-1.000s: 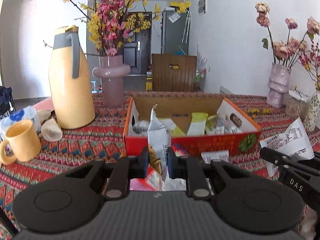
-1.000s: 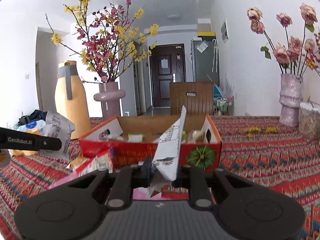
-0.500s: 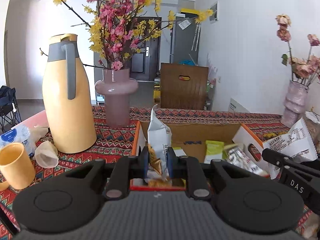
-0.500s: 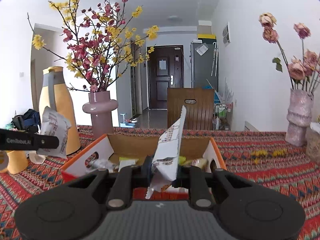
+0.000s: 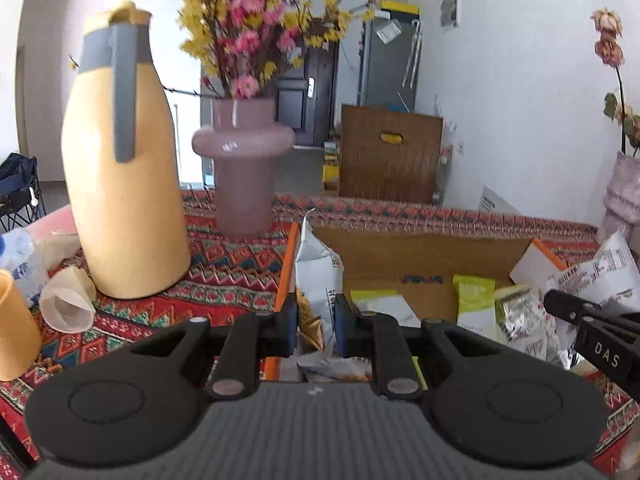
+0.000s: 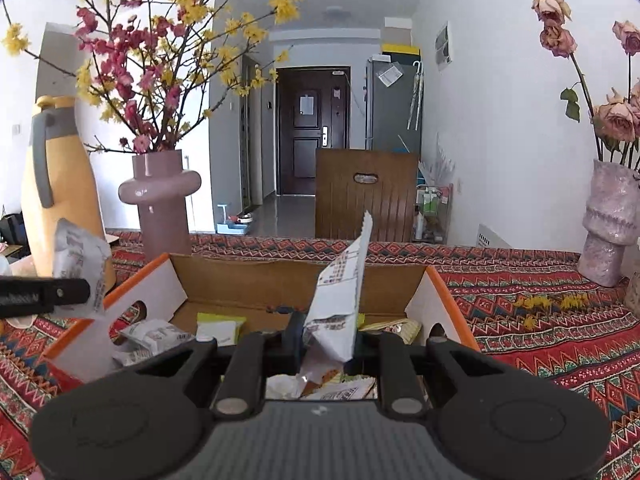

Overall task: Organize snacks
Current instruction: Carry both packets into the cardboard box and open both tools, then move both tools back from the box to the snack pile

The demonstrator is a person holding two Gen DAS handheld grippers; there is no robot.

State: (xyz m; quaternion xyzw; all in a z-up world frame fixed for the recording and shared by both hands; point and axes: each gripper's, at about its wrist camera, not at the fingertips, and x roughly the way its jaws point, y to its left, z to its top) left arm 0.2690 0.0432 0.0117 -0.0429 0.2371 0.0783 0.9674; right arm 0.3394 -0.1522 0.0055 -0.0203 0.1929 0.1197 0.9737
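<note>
Both claws now over box (image 6: 440, 300) on patterned tablecloth (image 6: 540, 320).

The lower part of the grey snack packet (image 5: 318, 280) is hidden behind the left gripper (image 5: 316, 326), and the print on it is too small to be read. The near wall of the cardboard box (image 6: 280, 280) and much of its contents are covered by the right gripper (image 6: 326, 344), whose white printed packet (image 6: 340, 292) also has its lower end concealed. The yellow cup (image 5: 14, 332) is cut off by the left edge, the blossoms (image 5: 256, 20) are blurred, and the textured vase (image 5: 624, 196) is cropped at the right edge.
</note>
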